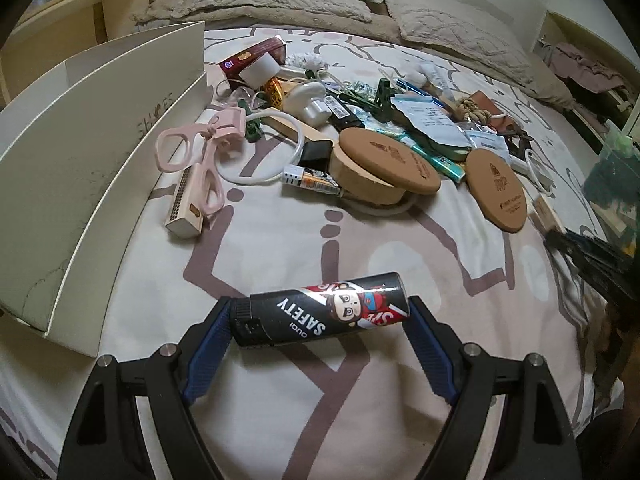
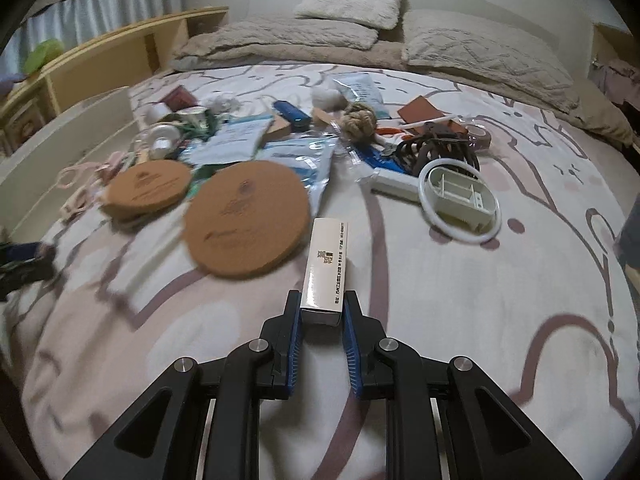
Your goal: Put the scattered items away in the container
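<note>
Two loaded tools: left tool (image 1: 320,316) clamping lighter (image 1: 320,309), right tool (image 2: 322,314) clamping small carton (image 2: 326,272), shoebox (image 1: 80,152) interior unseen.

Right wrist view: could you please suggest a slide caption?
Right tongs clamp a slim white cardboard box above the patterned bedspread, round cork coasters beyond.

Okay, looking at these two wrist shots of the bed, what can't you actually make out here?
- Inside of the white container: left wrist view, hidden by its own wall.
- Large cork disc: right wrist view, its print is motion-blurred.
- Small white box in the right tool: print too small to read.
- Lighter in the left tool: its underside faces away.
</note>
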Available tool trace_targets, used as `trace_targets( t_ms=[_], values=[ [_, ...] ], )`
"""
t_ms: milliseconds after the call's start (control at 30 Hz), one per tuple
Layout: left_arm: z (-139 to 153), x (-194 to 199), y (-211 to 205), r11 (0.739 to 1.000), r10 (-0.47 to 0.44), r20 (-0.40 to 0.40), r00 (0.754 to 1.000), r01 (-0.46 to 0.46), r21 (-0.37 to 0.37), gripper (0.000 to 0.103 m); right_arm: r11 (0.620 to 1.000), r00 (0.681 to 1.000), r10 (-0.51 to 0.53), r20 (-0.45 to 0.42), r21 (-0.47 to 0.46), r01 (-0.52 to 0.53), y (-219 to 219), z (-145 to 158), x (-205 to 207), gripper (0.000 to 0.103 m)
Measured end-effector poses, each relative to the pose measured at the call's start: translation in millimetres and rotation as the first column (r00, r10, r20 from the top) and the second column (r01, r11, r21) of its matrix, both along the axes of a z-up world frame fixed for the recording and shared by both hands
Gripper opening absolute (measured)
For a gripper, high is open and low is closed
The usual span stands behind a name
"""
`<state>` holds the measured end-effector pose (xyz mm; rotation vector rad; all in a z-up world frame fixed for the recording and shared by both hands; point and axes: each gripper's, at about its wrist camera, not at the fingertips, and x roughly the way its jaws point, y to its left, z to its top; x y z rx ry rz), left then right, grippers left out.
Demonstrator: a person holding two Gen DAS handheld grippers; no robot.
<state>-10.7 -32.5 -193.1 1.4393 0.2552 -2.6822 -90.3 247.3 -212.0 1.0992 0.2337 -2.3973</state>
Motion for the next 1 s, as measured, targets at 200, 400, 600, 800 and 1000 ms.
trace_targets(
  t_ms=[200,400,600,800,1000],
  values=[
    [-8,-3,4,1.000,-0.012,-0.008,1.000,0.011,-0.005,0.084,0.993,0.992,0.120,0.024,0.002,-0.121,-6,0,39,0.020],
    [-12,-5,6,0.999,-0.016,-0.016,1.000,0.016,-0.031,0.084,0.952,0.952,0.303,0.038,0.028,-0.304,-26,-2,73,0.020],
    [-18,-6,10,0.997,-0.029,-0.014,0.999,0.028,-0.072,0.084,0.942,0.945,0.324,0.035,0.079,-0.326,-32,-4,75,0.021],
    [-20,-5,9,0.999,-0.009,-0.023,1.000,0.008,-0.043,0.089,0.956,0.960,0.279,0.037,0.082,-0.281,-25,-4,68,0.026],
    [-21,-5,13,0.999,0.014,-0.027,1.000,-0.015,-0.029,0.097,0.979,0.989,0.150,-0.011,0.142,-0.147,-14,-4,59,0.082]
  ],
)
